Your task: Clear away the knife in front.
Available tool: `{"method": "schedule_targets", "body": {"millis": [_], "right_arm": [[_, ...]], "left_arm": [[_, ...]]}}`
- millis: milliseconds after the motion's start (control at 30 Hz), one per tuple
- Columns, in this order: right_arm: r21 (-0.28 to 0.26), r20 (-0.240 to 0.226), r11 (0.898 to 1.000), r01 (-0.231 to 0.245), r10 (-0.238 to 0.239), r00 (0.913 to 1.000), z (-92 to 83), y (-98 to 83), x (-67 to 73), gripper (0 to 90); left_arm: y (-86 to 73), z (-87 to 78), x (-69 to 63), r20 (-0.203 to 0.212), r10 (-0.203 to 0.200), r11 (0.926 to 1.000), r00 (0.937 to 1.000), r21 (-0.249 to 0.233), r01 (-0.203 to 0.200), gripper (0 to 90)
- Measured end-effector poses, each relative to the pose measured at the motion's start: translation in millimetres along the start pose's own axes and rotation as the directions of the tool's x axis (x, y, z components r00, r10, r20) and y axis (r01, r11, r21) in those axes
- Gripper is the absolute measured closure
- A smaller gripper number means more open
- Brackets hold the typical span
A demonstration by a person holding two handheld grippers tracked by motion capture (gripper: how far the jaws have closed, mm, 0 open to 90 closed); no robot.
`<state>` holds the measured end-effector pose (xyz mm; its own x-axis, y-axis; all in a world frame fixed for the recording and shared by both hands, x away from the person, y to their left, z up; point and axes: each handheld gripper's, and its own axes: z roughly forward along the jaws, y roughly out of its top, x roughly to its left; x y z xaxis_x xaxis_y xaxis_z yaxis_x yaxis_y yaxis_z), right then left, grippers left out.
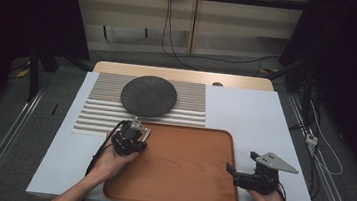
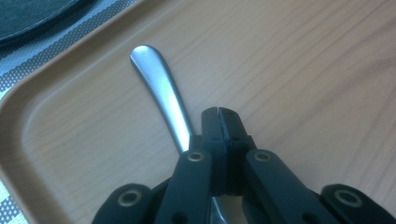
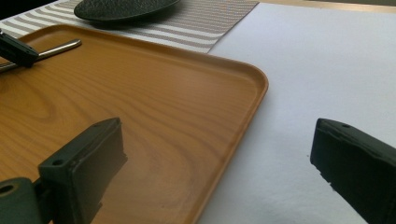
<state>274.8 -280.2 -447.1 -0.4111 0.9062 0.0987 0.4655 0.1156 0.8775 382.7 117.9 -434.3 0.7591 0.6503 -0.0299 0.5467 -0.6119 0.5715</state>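
Your left claw (image 2: 218, 113) pinches a metal utensil handle (image 2: 159, 91) over the wooden tray (image 1: 184, 174).
Your right claw (image 3: 219, 163) is spread, straddling the tray's edge.

A: We see the white tabletop (image 1: 260, 119) lit evenly from above in the high view, while the room around it falls to near black.

B: We agree; shadows there are faint and soft. In the left gripper view we get a bright sheen along the metal handle (image 2: 161, 95), and the near black links blur.

A: In the right gripper view we find the wooden tray (image 3: 187, 93) warm and sharp, its rim glossy, the near jaws soft and dark.
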Motion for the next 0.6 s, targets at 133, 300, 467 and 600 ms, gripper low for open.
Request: {"method": "schedule_targets", "body": {"millis": [133,300,467,600], "right_arm": [[-0.002,0.001,1.0,0.003,-0.003,1.0,-0.3,-0.1,0.3,2.8],[-0.001,-0.003,1.0,0.001,-0.001,1.0,0.3,0.1,0.4,2.8],[-0.002,-0.001,1.0,0.002,-0.002,1.0,-0.3,0.0,0.2,2.7],[-0.003,-0.003,1.0,0.0,0.0,1.0,-0.2,0.0,-0.1,2.8]], "left_arm": [[-3.0,-2.9,6.6,0.015,-0.005,1.0,0.9999,0.007,0.005,90.0],[-4.4,-4.5,9.6,0.013,-0.008,0.9999,0.9999,0.012,0.008,90.0],[-4.6,-8.4,15.0,0.005,-0.019,0.9998,0.9998,0.005,0.019,90.0],[-5.5,-10.6,18.7,0.011,-0.031,0.9995,0.9995,0.007,0.031,90.0]]}}
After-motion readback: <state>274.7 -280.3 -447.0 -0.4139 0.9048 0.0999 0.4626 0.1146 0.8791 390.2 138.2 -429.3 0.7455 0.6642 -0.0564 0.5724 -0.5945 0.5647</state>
